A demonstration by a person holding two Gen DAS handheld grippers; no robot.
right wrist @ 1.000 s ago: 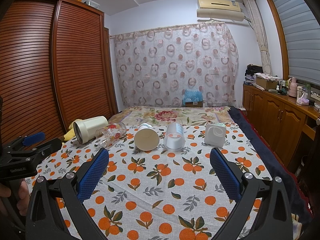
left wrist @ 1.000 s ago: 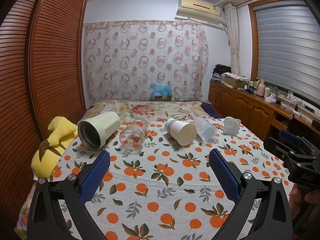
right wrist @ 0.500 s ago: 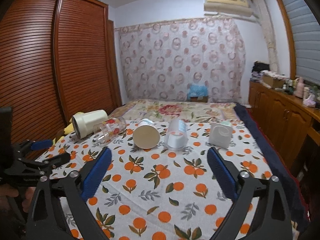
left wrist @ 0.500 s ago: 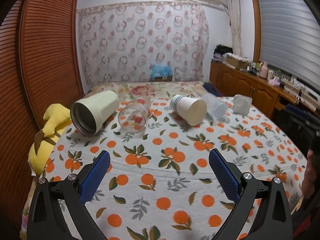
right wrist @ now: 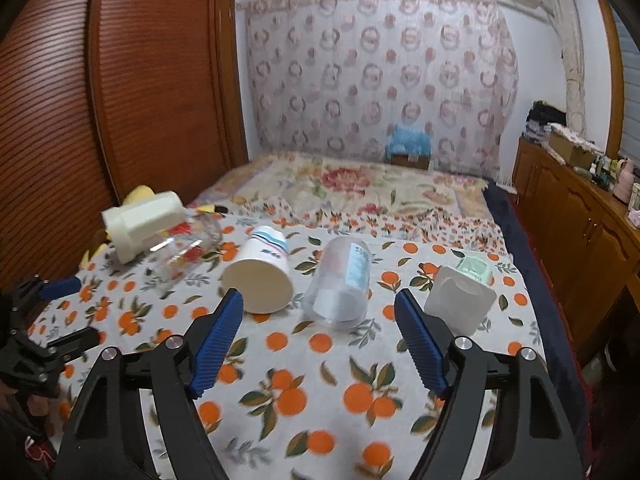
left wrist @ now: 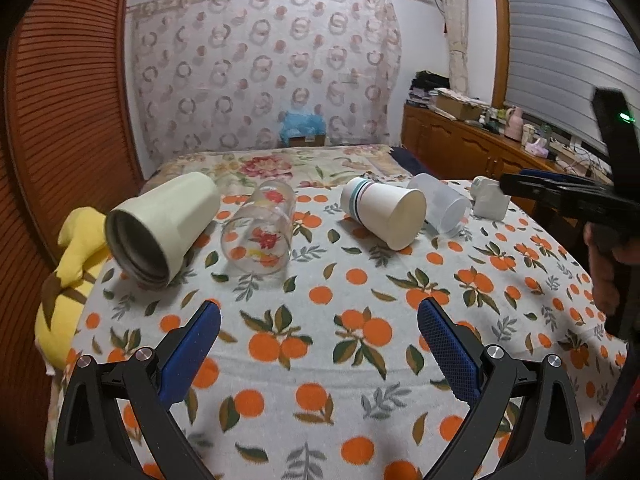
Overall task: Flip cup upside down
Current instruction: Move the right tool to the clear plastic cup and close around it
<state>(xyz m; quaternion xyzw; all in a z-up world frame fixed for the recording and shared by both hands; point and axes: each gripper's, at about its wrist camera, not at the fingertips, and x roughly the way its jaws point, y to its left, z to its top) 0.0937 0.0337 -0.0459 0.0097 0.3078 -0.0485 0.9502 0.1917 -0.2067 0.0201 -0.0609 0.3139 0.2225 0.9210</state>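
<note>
While your right gripper (right wrist: 319,332) hangs with its blue-padded jaws spread wide and empty, the translucent frosted plastic cup (right wrist: 341,285) lies on its side on the orange-print cloth (right wrist: 320,372), just beyond and between the fingertips. Your left gripper (left wrist: 319,344) is also spread, empty.

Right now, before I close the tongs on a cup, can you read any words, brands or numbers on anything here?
No text can be read.
Paper cup: dark marks by the coloured stripes, too blurred.
Clear plastic cup: pale blue label, print too small.
White square container: green label, illegible.
Floral glass: flower pictures only.
</note>
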